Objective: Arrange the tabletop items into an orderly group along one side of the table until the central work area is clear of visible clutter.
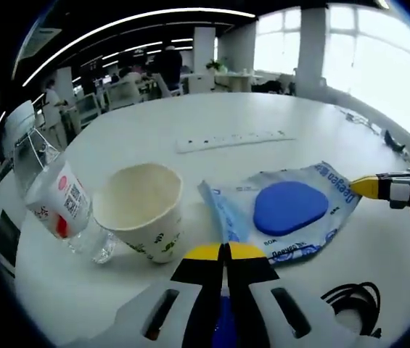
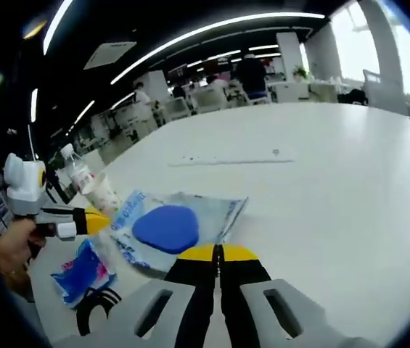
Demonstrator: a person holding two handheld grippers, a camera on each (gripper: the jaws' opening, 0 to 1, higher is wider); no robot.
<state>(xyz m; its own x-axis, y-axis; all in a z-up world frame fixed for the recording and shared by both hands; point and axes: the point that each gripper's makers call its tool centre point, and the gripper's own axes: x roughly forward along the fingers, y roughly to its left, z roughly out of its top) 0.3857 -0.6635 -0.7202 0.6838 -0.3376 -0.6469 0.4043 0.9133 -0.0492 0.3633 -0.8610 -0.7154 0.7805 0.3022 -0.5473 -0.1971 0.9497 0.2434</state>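
Note:
A clear printed bag (image 1: 292,210) with a blue oval pad inside lies on the white table (image 1: 212,116). My left gripper (image 1: 225,251) is shut, its yellow tips at the bag's near edge; a grip on it cannot be made out. A blue shape shows under its jaws. Left of the bag stand a white paper cup (image 1: 146,212) and a tilted plastic bottle (image 1: 56,204). The right gripper (image 1: 368,187) comes in at the bag's far right corner. In the right gripper view my right gripper (image 2: 218,252) is shut at the bag (image 2: 172,226) edge, with the left gripper (image 2: 94,221) beyond it.
A white power strip (image 1: 234,140) lies farther back on the table (image 2: 321,181). A black cable (image 1: 350,301) coils near the front edge. A small blue packet (image 2: 83,274) lies under the left gripper, held by a hand (image 2: 9,250). Desks and people stand in the background.

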